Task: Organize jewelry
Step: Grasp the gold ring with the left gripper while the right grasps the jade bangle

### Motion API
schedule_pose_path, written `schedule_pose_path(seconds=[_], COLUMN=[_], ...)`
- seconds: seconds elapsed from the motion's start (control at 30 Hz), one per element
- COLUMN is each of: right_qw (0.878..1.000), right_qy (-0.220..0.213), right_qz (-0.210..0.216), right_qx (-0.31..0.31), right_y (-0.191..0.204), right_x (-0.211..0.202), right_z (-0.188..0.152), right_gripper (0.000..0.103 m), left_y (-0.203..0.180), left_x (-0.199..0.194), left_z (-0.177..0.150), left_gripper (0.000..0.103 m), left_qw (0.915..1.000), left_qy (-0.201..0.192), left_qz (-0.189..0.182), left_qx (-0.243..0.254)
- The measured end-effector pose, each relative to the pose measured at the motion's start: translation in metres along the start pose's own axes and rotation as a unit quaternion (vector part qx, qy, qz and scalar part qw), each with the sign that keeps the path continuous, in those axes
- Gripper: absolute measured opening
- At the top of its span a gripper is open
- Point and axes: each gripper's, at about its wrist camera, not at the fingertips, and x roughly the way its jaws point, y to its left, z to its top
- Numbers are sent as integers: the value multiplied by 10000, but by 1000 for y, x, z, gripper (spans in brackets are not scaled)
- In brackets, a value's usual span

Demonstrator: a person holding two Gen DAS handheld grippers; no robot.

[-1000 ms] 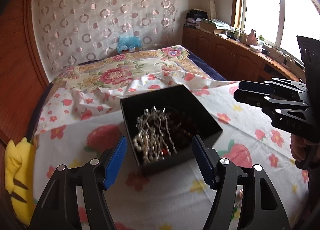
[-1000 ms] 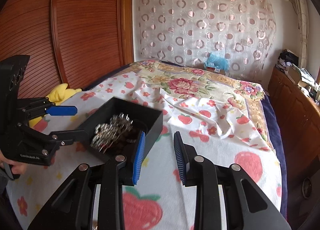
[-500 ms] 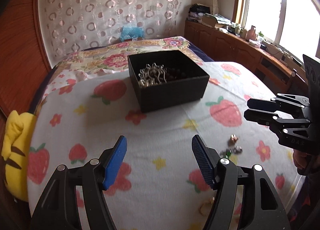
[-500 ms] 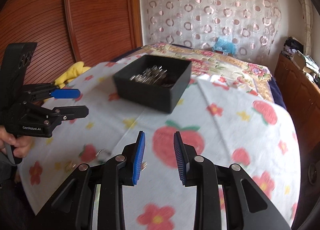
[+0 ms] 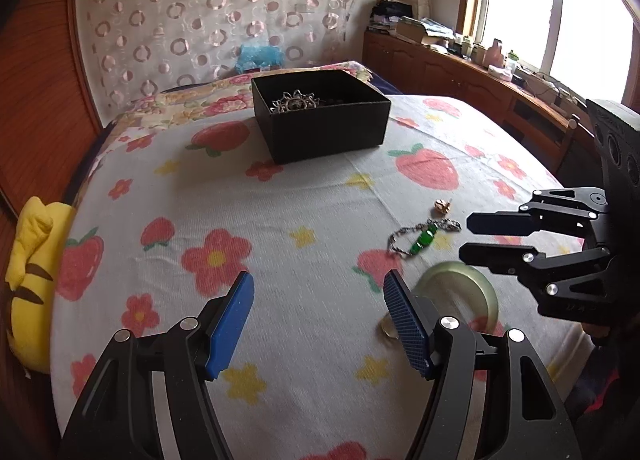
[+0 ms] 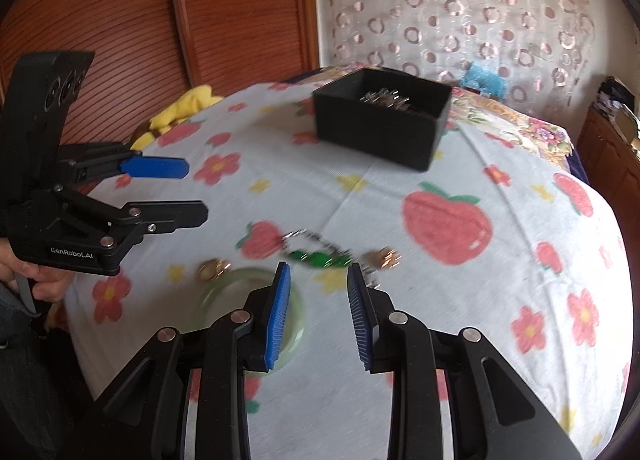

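moved: both grippers back from black square jewelry box (image 5: 322,116), now over loose pieces | left gripper (image 5: 318,318) released, empty | right gripper (image 6: 316,310) parted, empty, just before green-stone silver chain bracelet (image 6: 318,250), well short of box | advice: straddle stones squarely, clench gently.

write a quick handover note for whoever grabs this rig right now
Left claw: open, empty, above the bedspread.
Right claw: open, empty, pointing toward the green-stone chain bracelet.
Black box: far side of the bed, already holds silver pieces.
Left to box up: the bracelet, a small gold piece beyond it, a pale green bangle nearest, and a gold ring beside the bangle.
Nothing is gripped at present.
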Motion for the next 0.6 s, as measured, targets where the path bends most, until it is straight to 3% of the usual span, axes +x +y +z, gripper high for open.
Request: schedule_pose_path(seconds=[0.13,0.27,0.37,0.53,0.6], right_qw=[9998,9991,9992,9994,9993], right_qy=[187,334,301,191,112], right_qz=[0,-161,-206,-306,-341], right_qx=[-109,-187,-152,-1,52], right_y=[8,7,4,-6,-9], right_x=[4,6,1,-7,-10], right_z=[-7,-13,-18,-25,-25], right_gripper=[31,13,9,8,8], left_y=[-7,-13,-18,-25,-28], left_x=[-3,-1,0,6,8], left_z=[-8,-14,-18,-20,-19], left_gripper=[64,64,64,64,55], left_qw=[9999,9997,9995,9990,9989], left_qy=[25,98,145,222,238], left_qz=[-70,-139,-206,-308,-334], left_qx=[79,156,189,231,239])
